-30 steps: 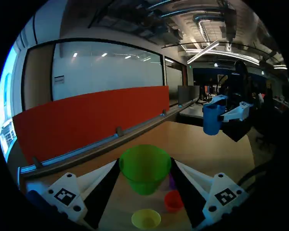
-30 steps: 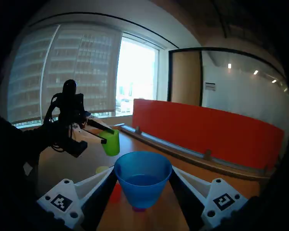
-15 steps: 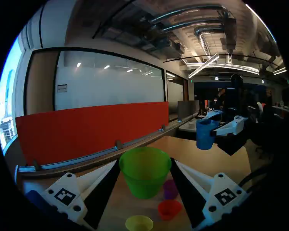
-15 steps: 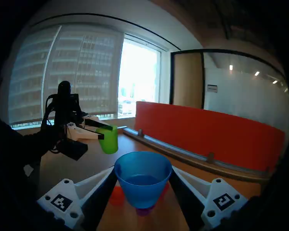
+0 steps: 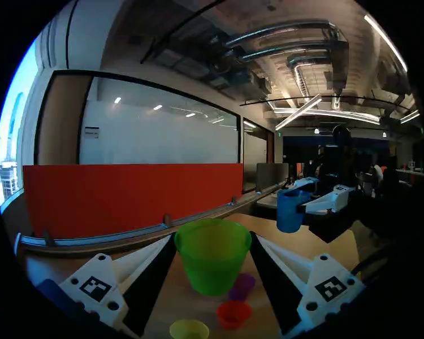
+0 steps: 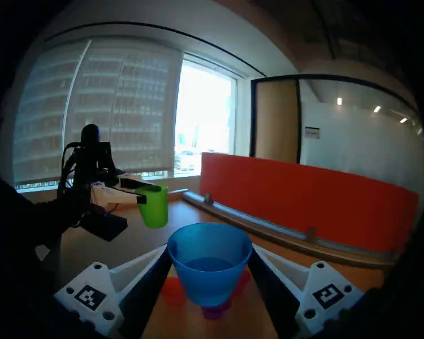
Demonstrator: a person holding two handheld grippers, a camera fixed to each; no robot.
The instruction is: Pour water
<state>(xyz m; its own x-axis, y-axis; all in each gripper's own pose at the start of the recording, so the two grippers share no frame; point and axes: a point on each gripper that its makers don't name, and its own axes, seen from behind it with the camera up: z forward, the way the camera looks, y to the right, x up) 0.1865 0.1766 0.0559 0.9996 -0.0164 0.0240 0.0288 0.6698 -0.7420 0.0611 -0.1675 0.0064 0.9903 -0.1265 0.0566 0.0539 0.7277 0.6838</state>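
Your right gripper (image 6: 210, 251) pinches the part-filled blue plastic cup (image 6: 210, 274) | left gripper (image 5: 212, 244) pinches the empty-looking green plastic cup (image 5: 212, 263) | both cups upright and apart; pour not started.

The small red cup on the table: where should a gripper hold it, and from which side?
Probably across its outer wall just below the rim, coming from the near side. The red cup stands upright with its mouth up; the purple cup sits close behind it and the yellow cup beside it.
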